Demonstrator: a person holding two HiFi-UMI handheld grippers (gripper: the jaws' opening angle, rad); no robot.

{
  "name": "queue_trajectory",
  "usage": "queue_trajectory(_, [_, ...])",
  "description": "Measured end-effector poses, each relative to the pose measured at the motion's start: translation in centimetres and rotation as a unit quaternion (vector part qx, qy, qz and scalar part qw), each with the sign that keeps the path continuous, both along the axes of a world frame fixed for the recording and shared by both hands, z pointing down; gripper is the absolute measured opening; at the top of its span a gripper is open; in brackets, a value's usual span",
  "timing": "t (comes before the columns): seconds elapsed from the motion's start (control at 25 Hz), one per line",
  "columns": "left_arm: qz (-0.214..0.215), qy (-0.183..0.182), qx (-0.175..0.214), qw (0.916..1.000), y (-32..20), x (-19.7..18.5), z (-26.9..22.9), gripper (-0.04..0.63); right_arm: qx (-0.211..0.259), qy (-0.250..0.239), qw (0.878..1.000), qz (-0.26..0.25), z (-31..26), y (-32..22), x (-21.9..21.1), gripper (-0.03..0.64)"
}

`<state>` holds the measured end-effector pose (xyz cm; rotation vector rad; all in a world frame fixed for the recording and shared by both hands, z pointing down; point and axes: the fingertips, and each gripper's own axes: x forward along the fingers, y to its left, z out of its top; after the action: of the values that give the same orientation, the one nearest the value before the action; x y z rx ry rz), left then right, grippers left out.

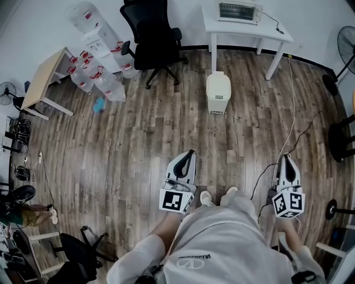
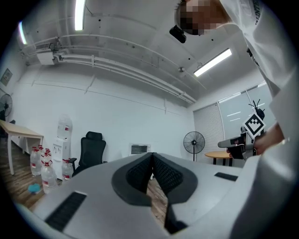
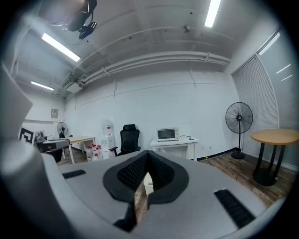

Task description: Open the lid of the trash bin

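Seen from head height, steeply down over wooden floor (image 1: 138,144), trash bin (image 1: 218,92) well off at 12 o'clock; seen from left gripper (image 1: 189,153) and right gripper (image 1: 285,157), low, nearly level, toward the far wall (image 3: 154,107), sharing black chair (image 1: 152,39) and oven (image 1: 238,11).

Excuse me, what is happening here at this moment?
A person stands on the wooden floor, holding a claw in each hand. The left claw and the right claw are both shut and empty, held low in front of the body. The cream trash bin stands some way ahead, near a white table, with its lid down. Nothing touches it yet.
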<state>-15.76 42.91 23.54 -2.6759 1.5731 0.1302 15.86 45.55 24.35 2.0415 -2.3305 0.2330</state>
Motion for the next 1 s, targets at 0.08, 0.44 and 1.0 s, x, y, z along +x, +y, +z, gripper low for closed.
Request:
queue_trajectory(0.08, [0.003,0.001,-0.005,1.0000,-0.1,-0.2,0.3,0.002,-0.002,0.000,1.000,-0.003,0.1,-0.2,-0.6,0.015])
queue_trajectory(0.44, [0.000,0.003,-0.009,1.0000,-3.5,0.2,0.5,0.002,-0.008,-0.005,1.000,-0.021,0.7,-4.8,-1.7,0.015])
queue_trajectory(1.0, [0.000,-0.017,-0.023,0.9996,-16.7,5.3,0.5,0.002,-0.007,-0.010,0.999,-0.049,0.4,-19.5,1.8,0.015])
